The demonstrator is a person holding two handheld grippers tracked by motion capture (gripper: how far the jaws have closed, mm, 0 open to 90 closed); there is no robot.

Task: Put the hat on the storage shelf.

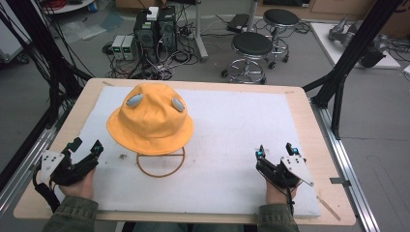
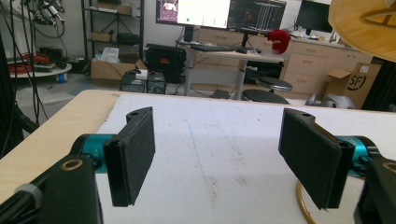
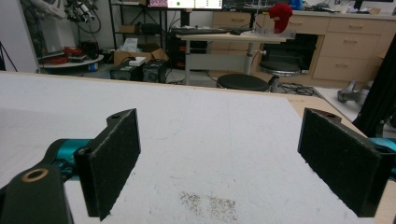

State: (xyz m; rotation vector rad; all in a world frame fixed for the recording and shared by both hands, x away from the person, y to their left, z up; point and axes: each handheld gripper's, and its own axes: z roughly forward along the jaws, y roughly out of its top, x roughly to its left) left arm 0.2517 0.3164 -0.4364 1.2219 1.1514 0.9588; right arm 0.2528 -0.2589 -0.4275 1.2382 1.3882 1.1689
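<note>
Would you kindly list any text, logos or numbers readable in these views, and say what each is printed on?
"SF" on the cardboard box against the cabinets, in the left gripper view.
The monitor screens in that view show windows, but their text is too small to read.
No legible marking on the yellow hat or on either gripper.

Orange-yellow hat (image 1: 150,121) with two grey patches, brown wire stand (image 1: 160,164), white mat (image 1: 232,145), black claws with teal joints
</note>
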